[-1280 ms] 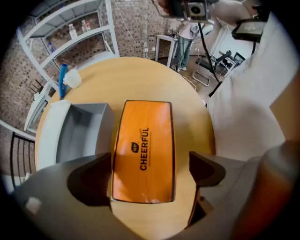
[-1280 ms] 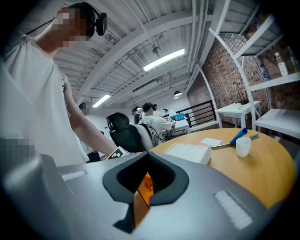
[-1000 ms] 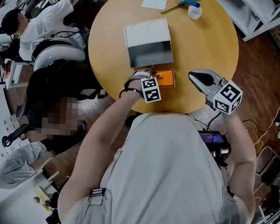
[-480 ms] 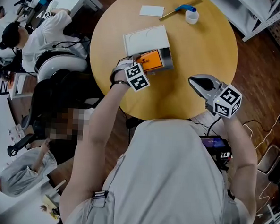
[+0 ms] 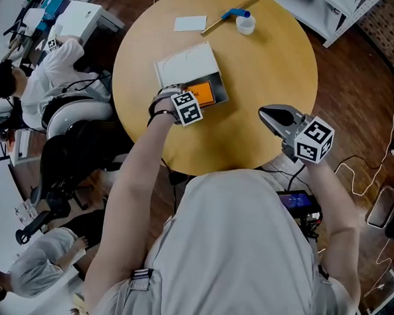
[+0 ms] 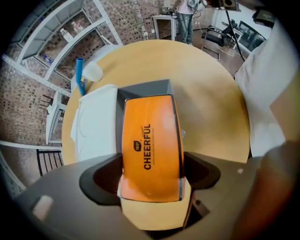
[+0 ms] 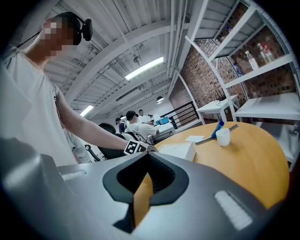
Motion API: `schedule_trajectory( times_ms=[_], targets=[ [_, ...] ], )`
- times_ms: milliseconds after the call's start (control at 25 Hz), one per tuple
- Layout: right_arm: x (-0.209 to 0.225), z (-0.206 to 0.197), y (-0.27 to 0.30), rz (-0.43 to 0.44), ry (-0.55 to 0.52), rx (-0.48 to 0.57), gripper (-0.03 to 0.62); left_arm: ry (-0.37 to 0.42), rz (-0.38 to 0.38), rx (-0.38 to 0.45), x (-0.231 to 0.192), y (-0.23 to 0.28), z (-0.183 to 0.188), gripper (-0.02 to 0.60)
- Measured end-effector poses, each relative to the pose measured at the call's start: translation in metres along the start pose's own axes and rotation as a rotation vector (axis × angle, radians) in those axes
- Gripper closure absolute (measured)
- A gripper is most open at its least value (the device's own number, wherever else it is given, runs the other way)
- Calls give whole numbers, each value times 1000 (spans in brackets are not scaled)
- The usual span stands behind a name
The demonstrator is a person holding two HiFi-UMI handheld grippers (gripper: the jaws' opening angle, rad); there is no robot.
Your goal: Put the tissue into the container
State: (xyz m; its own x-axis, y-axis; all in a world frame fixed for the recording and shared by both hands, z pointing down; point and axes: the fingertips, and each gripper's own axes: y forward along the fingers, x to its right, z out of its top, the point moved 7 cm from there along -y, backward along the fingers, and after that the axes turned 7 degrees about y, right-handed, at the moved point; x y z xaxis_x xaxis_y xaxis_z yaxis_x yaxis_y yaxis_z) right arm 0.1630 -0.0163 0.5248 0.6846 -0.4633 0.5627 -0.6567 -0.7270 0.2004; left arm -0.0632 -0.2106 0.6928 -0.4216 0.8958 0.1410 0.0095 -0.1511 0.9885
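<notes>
An orange tissue pack [image 5: 202, 92] [image 6: 151, 150] lies lengthwise between the jaws of my left gripper [image 5: 190, 100] [image 6: 151, 187]. Its far end reaches into the grey open container [image 5: 218, 88] [image 6: 146, 89]. The container's white lid [image 5: 186, 63] [image 6: 97, 123] stands folded back on the left. The left jaws are opening, and the pack still sits tight between the pads. My right gripper [image 5: 274, 115] [image 7: 143, 197] hovers at the table's near right edge, shut and holding nothing.
The round wooden table [image 5: 276, 65] carries a white cup [image 5: 245, 24] [image 7: 223, 136], a blue-handled tool [image 5: 227, 16] and a white sheet [image 5: 191, 23] at its far side. People sit at desks to the left [image 5: 49, 78].
My left gripper has carried the orange pack from the table's near edge forward to the container's open mouth. The right gripper has stayed where it was.
</notes>
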Motion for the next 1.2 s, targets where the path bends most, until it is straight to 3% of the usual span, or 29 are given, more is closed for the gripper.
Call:
schedule_trajectory(
  times_ms=[240,360,440,600,800,920,1200],
  targets=[
    [-2,6,17,44,-29,-21,594,-31,54,39,9,-24,-4,166],
    [-7,6,26,68,-44,-41,594,-122,144,131,13,-53,-6,167],
    [-14,6,28,86,-56,-57,594,-269,190,265,22,-80,-1,183],
    [-27,13,39,115,-107,-97,594,-621,205,593,56,-127,-1,324],
    [-42,16,57,165,-150,-121,594,-882,216,968,101,-169,0,504],
    [-51,8,63,215,-164,-134,594,-936,241,1111,124,-188,3,580],
    [-65,10,59,318,-249,-127,594,-940,346,1249,132,-205,4,580]
  ],
)
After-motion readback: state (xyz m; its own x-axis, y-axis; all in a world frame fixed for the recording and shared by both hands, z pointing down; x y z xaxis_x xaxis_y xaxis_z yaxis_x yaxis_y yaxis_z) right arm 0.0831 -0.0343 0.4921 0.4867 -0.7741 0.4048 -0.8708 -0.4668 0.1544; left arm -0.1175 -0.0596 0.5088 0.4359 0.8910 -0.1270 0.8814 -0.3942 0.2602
